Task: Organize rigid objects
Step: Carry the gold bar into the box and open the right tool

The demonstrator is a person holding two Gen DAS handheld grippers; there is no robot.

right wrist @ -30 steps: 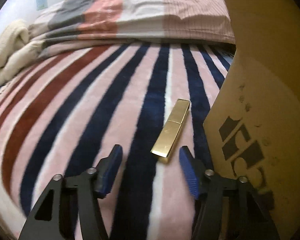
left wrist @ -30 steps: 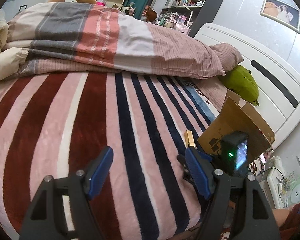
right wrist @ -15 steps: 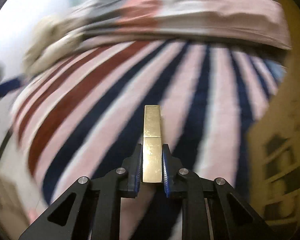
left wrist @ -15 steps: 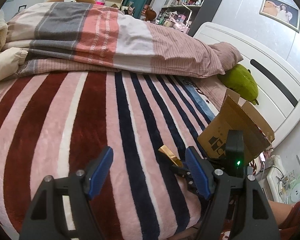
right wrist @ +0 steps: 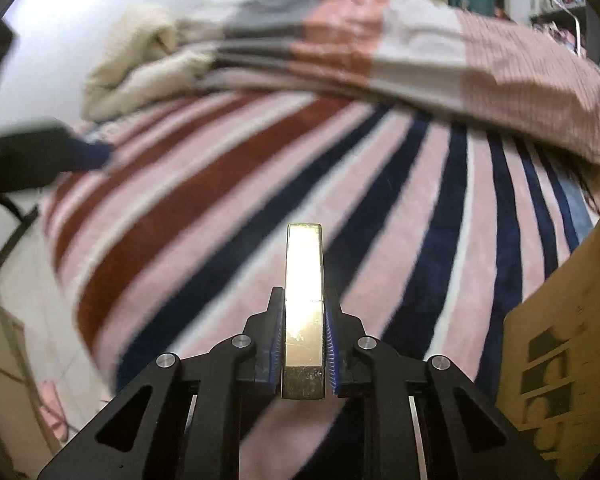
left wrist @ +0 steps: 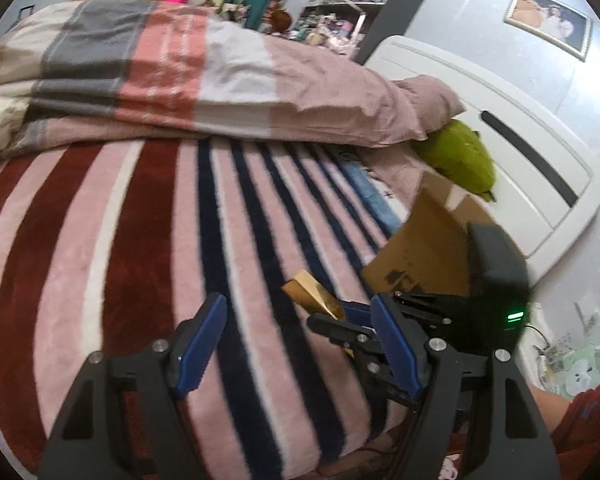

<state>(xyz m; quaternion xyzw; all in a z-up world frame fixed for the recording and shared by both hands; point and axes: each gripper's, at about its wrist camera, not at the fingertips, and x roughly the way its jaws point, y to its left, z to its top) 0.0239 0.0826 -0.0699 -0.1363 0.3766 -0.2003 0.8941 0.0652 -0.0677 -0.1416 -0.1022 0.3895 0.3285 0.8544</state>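
Note:
My right gripper point(right wrist: 303, 320) is shut on a shiny gold rectangular bar point(right wrist: 304, 292) and holds it above the striped blanket point(right wrist: 260, 184). The bar sticks forward from between the blue pads. In the left wrist view the gold bar point(left wrist: 312, 294) shows in the right gripper point(left wrist: 348, 320), lifted off the bed beside the cardboard box point(left wrist: 428, 248). My left gripper point(left wrist: 296, 344) is open and empty, hovering over the blanket point(left wrist: 120, 240) near the bed's front edge.
The open cardboard box point(right wrist: 560, 340) stands at the right on the bed. A folded quilt point(left wrist: 180, 80) lies across the back, with a green plush point(left wrist: 460, 156) by the white headboard point(left wrist: 520, 140). A cream blanket pile point(right wrist: 140, 64) sits far left.
My right gripper closed on the gold bar, which lay on the blanket beside the box, lifted it and swung left. The left gripper has stayed open and nearly still.

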